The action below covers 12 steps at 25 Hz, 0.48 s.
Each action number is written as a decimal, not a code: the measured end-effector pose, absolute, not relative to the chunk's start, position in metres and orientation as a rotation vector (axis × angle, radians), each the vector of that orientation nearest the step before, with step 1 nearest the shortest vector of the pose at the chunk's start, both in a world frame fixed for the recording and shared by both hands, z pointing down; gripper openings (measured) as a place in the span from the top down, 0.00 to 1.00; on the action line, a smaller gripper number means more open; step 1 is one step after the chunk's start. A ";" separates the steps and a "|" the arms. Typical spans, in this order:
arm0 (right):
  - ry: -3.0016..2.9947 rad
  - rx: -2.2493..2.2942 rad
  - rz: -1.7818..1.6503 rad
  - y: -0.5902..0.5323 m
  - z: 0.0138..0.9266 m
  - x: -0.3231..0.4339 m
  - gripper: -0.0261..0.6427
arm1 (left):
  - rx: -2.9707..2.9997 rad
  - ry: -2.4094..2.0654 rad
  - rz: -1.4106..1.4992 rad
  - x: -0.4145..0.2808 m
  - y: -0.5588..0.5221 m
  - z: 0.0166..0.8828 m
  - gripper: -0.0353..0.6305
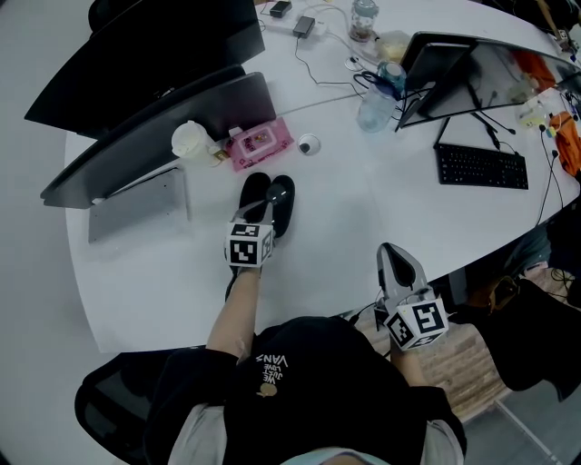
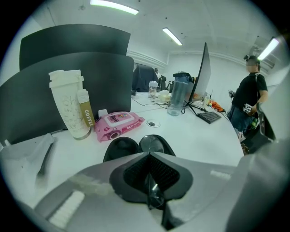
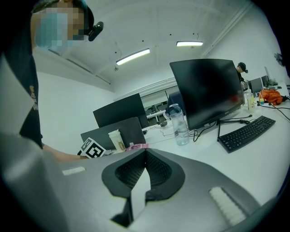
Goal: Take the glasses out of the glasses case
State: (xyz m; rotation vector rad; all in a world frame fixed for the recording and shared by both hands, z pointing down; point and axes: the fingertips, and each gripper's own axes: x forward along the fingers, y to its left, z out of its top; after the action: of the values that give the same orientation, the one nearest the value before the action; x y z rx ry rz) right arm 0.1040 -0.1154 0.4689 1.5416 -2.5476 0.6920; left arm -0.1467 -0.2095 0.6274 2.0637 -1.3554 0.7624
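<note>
Left gripper (image 2: 148, 155): jaws clamped on the glasses (image 2: 155, 192), over the glasses case (image 2: 121, 147).
Right gripper (image 3: 145, 152): jaws pressed together, empty, at the table's near edge.
Case: was open, black, near the pink wipes pack (image 1: 259, 143) and coffee cup (image 1: 192, 139).
Table (image 1: 363, 227): white, rounded; carried a keyboard (image 1: 481, 167) and a water bottle (image 2: 177, 94).
Room: office, ceiling strip lights (image 2: 113, 6) on.

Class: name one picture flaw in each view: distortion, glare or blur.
Head view: even light, sharp glasses case. Left gripper view: fisheye curving, blown-out ceiling lights, a glint on the glasses in the left gripper. Right gripper view: dark corners, soft-focus right gripper.
</note>
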 end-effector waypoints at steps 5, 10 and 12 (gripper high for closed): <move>-2.560 1.539 0.675 -0.111 0.465 0.104 0.96 | 2.079 -1.374 0.746 -0.149 -0.208 0.618 0.94; -2.579 1.532 0.658 -0.108 0.458 0.100 0.96 | 2.107 -1.391 0.721 -0.150 -0.205 0.604 0.94; -2.589 1.527 0.649 -0.106 0.455 0.100 0.96 | 2.120 -1.399 0.706 -0.150 -0.204 0.597 0.94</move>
State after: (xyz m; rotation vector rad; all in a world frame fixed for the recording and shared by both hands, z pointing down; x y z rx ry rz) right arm 0.0995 -0.1063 0.4555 1.5268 -2.5888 0.6489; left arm -0.1503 -0.2039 0.5972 2.1197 -1.3987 0.7062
